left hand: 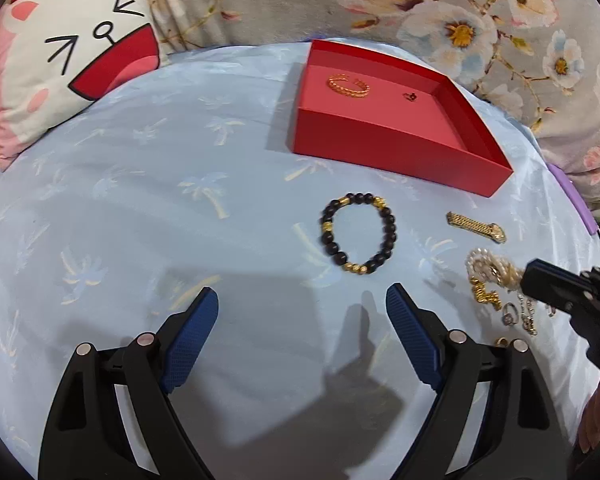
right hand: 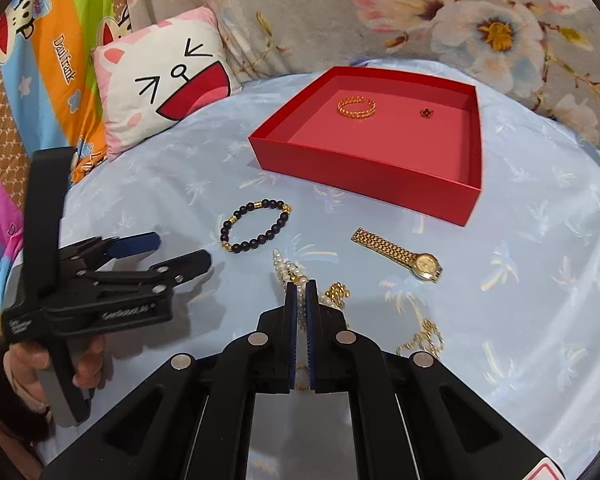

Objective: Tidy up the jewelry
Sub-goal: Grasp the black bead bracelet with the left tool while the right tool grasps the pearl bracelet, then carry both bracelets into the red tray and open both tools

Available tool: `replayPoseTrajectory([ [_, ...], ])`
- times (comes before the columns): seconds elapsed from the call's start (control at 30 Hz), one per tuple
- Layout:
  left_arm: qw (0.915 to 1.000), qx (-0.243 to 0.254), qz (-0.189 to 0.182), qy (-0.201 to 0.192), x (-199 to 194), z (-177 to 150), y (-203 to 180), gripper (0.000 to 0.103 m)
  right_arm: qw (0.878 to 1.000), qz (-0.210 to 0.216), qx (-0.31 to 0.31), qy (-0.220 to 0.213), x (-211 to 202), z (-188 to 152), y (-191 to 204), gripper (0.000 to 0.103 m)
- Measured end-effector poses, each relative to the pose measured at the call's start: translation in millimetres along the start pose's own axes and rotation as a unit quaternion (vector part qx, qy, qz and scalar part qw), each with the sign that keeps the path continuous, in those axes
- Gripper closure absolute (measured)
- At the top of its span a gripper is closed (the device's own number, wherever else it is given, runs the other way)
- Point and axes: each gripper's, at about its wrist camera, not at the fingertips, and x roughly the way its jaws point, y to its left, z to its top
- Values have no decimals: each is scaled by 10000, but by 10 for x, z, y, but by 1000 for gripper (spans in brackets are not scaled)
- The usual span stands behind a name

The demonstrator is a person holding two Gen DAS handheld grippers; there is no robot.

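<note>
— Both tongs are seen over the blue cloth [left hand: 140,200]. How are they set?

— Spread wide apart is how the left gripper [left hand: 302,306] is held, with nothing between its blue pads [left hand: 192,336]; it hangs short of the black bead bracelet [left hand: 358,232]. Pressed together on the pearl strand [right hand: 286,266] is the right gripper [right hand: 301,286], its fingers nearly touching around the pearls.

— Where is the rest of the jewelry found?

— A gold bangle [right hand: 356,107] and a small red piece [right hand: 425,113] are laid inside the red tray [right hand: 364,184]. A gold watch [right hand: 400,256] is left on the cloth between the tray and the right gripper. Gold chains [right hand: 422,340] are bunched just beside the pearls, and small rings [left hand: 510,316] are scattered near them.

— Can any writing be read?

— "Paul Frank" is partly made out on the striped fabric [right hand: 66,58]. White lettering is printed on the left gripper's body, but it is too blurred to be read. A cartoon face is shown on the pillow [right hand: 172,80].
</note>
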Motion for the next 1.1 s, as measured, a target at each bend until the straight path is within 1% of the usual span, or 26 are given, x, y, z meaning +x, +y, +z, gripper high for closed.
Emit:
replayPoseTrajectory([
  [0.07, 10000, 54, -58, 39, 33, 77, -38, 22, 9999, 9, 77, -65, -109, -47, -25, 99],
  [0.13, 9999, 94, -86, 116, 101, 183, -61, 34, 9998, 37, 193, -99, -174, -85, -66, 99],
  [0.17, 9998, 87, -95, 136, 137, 221, -56, 36, 9996, 37, 247, -112, -199, -100, -86, 99],
  [0.2, 9998, 78, -88, 162, 184, 267, -53, 40, 9995, 31, 304, -125, -222, -118, -109, 99],
  [0.3, 9997, 146, 62, 199, 312, 327, -69, 52, 9991, 18, 393, -138, -245, -153, -149, 99],
  [0.37, 9992, 304, 240, 127, 334, 329, -108, 56, 9990, 9, 434, -143, -245, -162, -173, 99],
  [0.4, 9989, 351, 284, 108, 335, 324, -116, 62, 9989, -11, 438, -148, -244, -163, -178, 99],
  [0.43, 9986, 392, 334, 80, 334, 318, -125, 71, 9989, -15, 437, -149, -240, -163, -180, 99],
  [0.47, 9984, 438, 350, 61, 332, 308, -138, 75, 9989, -7, 444, -148, -236, -164, -181, 99],
  [0.5, 9982, 487, 337, 53, 330, 304, -148, 83, 9989, 7, 453, -143, -231, -164, -185, 99],
  [0.53, 9982, 522, 287, 62, 329, 301, -158, 94, 9989, 12, 457, -137, -227, -163, -187, 99],
  [0.57, 9982, 549, 247, 76, 330, 302, -167, 96, 9989, 12, 458, -131, -222, -167, -189, 99],
  [0.73, 9978, 656, 64, 99, 294, 275, -225, 96, 9987, -26, 482, -164, -241, -170, -191, 99],
  [0.87, 9980, 618, -153, 45, 140, 299, -255, 96, 9984, -12, 520, -219, -303, -139, -219, 99],
  [0.97, 9969, 680, -399, -73, -65, 404, -316, 96, 9986, 57, 455, -253, -381, -14, -256, 99],
  [1.1, 9934, 946, -590, -282, -334, 668, -463, 96, 9985, -110, 258, -480, -523, 307, -335, 99],
])
